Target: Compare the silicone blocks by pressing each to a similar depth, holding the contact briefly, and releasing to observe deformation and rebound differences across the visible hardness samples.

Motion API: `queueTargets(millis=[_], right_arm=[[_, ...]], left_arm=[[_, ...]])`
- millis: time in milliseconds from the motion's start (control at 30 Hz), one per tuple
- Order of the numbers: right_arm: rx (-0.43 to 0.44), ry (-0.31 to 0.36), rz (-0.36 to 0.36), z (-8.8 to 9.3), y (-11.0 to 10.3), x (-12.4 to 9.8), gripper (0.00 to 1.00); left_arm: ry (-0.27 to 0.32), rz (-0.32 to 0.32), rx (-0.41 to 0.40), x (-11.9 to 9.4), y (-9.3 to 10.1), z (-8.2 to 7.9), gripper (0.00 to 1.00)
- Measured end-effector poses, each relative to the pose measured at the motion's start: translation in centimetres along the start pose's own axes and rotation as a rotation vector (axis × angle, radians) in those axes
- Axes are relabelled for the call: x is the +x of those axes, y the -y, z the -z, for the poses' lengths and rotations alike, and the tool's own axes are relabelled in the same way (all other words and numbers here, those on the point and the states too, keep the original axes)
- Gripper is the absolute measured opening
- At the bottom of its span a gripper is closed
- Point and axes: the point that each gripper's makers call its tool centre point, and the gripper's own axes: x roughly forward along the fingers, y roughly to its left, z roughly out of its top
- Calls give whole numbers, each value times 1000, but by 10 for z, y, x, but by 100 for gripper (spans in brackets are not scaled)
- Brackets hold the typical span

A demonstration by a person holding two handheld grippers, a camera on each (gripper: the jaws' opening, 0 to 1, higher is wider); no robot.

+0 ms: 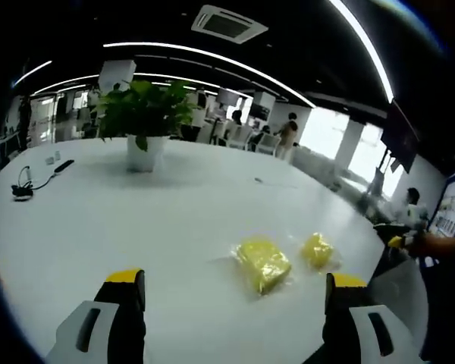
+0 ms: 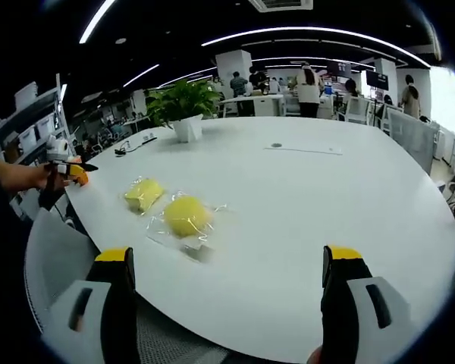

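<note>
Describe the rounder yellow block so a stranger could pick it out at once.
On the big white oval table lie two yellow silicone blocks in clear plastic wrap, well in front of the potted green plant. The rounder yellow block is dome-shaped; its flatter, squarer neighbour lies beside it.

left claw (image 1: 235, 292): jaws wide apart | right claw (image 2: 231, 269): jaws wide apart

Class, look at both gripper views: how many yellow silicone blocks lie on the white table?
2. A larger yellow block lies beside a smaller yellow block, apart, both in clear wrapping near the white table's edge.
</note>
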Motion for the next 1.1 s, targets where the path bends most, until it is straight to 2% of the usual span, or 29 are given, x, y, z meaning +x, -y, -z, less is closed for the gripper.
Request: queueTargets(millis=[100,200,367,500,800,900,967,1033,1100], right_arm=[[-14,0,-8,-7,-5,0,96],[-20,19,-9,-14,-5,-3,96],[1,28,11,-16,0,-9,96],[3,38,19,-18,0,-10,96],[17,50,7,-21,-4,-1,96],[22,47,0,-18,-6,3,96],[27,44,-4,-16,-8,3,96],[30,40,-8,-13,-9,4,96],[28,36,-8,-12,-11,4,96]], left_arm=[[-12,-16,-27,6,-2,-8,100],[5,-8,-40,14,-1,-17,100],[-63,26,-88,31,1,-13,100],[-68,36,-66,45,2,-17,100],[-118,49,-141,81,-11,-7,94],[-140,51,-153,89,-14,1,85],[-136,51,-193,93,-16,2,76],[-124,76,-269,101,-15,3,75],[-138,81,-285,109,-15,8,74]])
